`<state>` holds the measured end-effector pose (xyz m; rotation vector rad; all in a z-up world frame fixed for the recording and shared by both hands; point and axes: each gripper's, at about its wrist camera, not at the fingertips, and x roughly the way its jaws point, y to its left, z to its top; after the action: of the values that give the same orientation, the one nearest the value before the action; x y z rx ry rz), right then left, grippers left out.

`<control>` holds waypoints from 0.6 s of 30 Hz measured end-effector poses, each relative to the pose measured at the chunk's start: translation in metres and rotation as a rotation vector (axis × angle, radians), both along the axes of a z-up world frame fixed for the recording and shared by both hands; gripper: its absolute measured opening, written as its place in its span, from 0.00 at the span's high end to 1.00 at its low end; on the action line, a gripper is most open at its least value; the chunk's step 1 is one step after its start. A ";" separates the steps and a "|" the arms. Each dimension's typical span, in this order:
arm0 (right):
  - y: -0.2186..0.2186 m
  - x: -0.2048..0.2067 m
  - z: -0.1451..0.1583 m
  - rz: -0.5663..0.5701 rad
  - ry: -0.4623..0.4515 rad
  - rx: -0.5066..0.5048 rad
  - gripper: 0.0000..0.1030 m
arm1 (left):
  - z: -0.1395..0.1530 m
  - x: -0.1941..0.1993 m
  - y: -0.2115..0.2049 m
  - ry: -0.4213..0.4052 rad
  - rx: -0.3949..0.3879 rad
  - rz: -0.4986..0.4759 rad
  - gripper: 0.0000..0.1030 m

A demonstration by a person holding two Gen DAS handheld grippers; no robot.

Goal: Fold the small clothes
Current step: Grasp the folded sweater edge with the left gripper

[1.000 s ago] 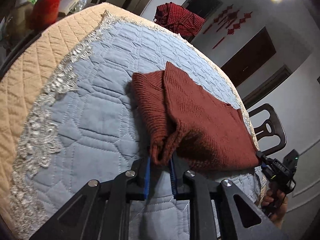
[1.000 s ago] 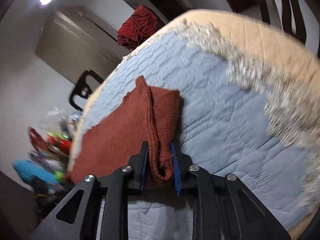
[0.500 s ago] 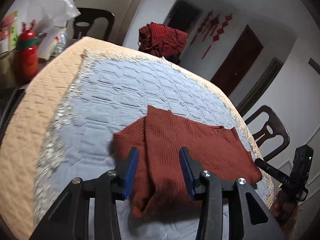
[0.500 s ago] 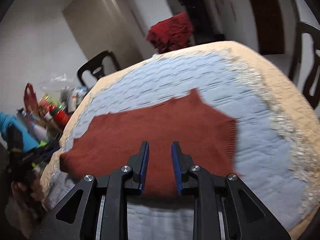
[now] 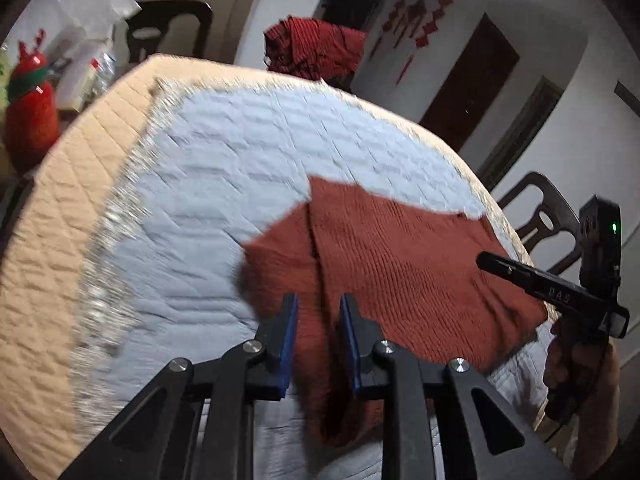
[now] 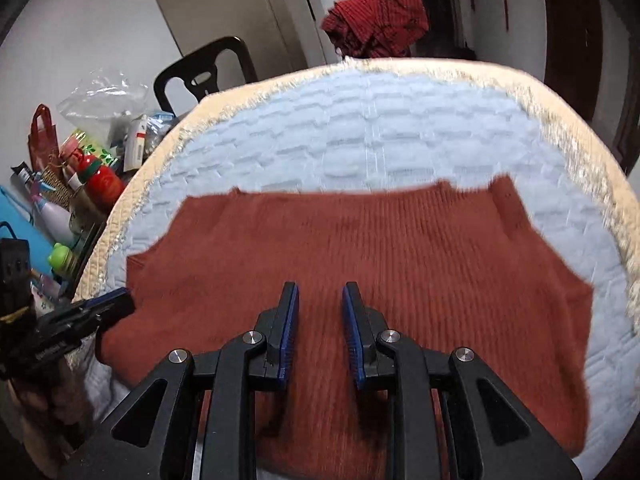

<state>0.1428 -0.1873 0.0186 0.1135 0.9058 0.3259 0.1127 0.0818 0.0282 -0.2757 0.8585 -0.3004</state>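
A rust-red knitted sweater (image 5: 400, 264) (image 6: 360, 248) lies spread on the blue quilted table cover (image 5: 240, 160), one fold line running down its left part. My left gripper (image 5: 320, 300) hovers at the sweater's near left corner, where the knit hangs over the table edge. Its jaws are closing with the knit showing in the gap, and the pads do not visibly pinch it. My right gripper (image 6: 320, 288) hangs over the middle of the sweater, jaws a little apart, nothing between them. Each gripper shows in the other's view: the right gripper (image 5: 484, 260) and the left gripper (image 6: 120, 298).
A red checked cloth (image 5: 316, 48) lies heaped behind the table's far edge. Dark chairs (image 5: 168, 28) (image 5: 540, 216) stand around the table. Bottles and bags (image 6: 92, 176) crowd a surface to the left. A hand (image 5: 576, 364) holds the right gripper.
Both grippers let go of the sweater's folded corner. The left jaws opened wide, then narrowed again. The right gripper swung across over the sweater, which now lies flat.
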 end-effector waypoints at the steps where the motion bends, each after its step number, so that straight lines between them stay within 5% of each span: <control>1: 0.002 -0.003 0.003 0.002 -0.013 -0.002 0.77 | 0.004 0.000 0.003 0.003 0.005 0.004 0.77; 6: 0.022 -0.005 -0.015 0.076 0.067 -0.017 0.77 | 0.006 0.003 0.010 0.016 0.018 -0.006 0.77; 14: 0.032 -0.015 -0.014 0.117 0.026 -0.119 0.77 | 0.001 -0.012 0.019 -0.037 -0.034 0.056 0.76; 18: 0.034 -0.028 -0.006 0.118 -0.019 -0.147 0.77 | 0.002 -0.015 0.021 -0.022 -0.032 0.096 0.63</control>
<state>0.1147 -0.1536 0.0122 -0.0784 0.9164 0.3680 0.0975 0.1031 0.0302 -0.3419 0.8169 -0.2278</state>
